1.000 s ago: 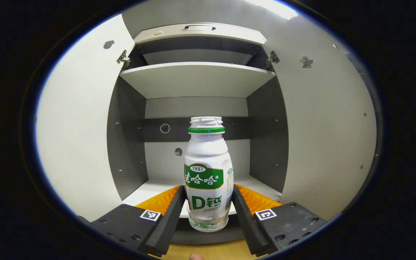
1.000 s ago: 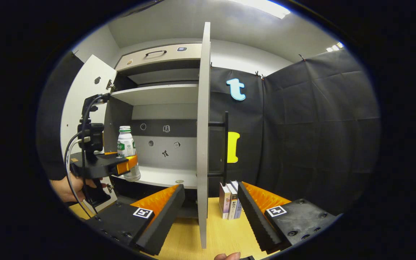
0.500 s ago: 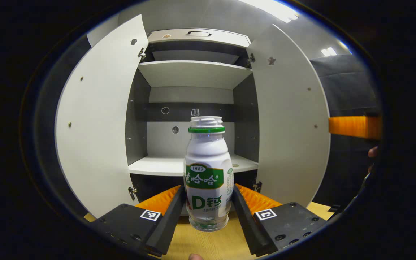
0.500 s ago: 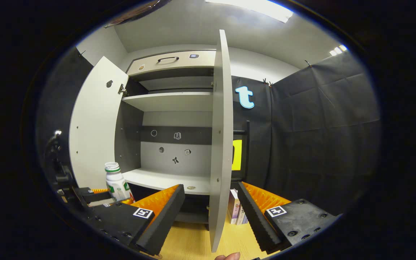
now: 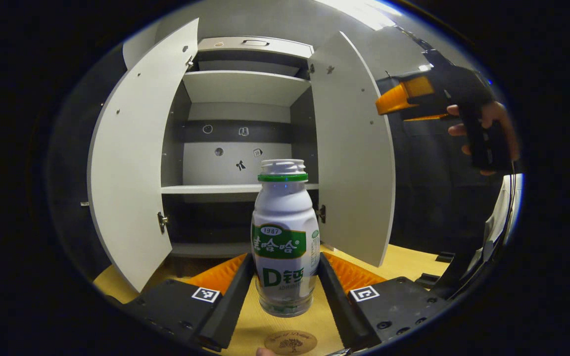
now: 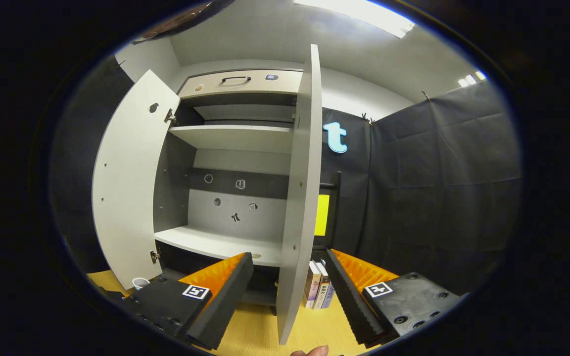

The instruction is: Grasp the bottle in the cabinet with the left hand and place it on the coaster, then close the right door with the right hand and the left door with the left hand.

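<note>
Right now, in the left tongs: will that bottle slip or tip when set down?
The drink bottle looks like smooth plastic, so it may slip. The left tongs press its lower body. Tall and narrow, it could tip on the coaster. Fill level unclear.

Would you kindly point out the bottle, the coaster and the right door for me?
bottle (image 5: 282,237): left gripper view, on its label.
coaster (image 5: 291,341): left gripper view, on its middle, by the bottom edge.
right door (image 6: 301,198): right gripper view, on its inner face, near the edge.
</note>
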Available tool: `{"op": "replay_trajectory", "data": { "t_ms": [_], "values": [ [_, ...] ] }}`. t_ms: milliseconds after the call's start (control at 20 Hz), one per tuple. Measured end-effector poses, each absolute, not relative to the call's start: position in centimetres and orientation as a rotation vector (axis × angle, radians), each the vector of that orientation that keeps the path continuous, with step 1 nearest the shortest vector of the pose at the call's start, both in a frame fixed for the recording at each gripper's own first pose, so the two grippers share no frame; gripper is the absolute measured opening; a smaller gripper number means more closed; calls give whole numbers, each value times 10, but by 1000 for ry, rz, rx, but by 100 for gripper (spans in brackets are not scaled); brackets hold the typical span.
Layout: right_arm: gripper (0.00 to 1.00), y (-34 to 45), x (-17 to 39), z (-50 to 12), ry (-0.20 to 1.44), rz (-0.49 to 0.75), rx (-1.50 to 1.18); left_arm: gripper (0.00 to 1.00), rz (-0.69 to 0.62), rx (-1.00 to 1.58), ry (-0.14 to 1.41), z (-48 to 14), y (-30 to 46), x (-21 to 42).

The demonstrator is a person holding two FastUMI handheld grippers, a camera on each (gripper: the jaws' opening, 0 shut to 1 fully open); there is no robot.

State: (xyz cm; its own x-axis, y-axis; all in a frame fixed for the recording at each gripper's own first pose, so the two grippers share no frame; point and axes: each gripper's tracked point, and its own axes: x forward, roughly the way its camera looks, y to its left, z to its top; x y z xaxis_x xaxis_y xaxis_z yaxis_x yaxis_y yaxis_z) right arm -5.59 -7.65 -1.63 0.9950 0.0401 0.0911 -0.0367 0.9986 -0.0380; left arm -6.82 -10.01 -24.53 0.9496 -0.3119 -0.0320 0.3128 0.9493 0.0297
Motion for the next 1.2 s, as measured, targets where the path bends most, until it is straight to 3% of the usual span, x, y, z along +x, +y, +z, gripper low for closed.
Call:
{"op": "replay_trajectory", "data": {
  "t_ms": [500, 1200],
  "values": [
    [98, -102, -44, -6, -63, 8, -28, 81, -336, 25, 118, -341, -104, -81],
    [97, -119, -50, -12, -25, -18, -86, 84, -312, 35, 166, -377, -95, -81]
  ]
}}
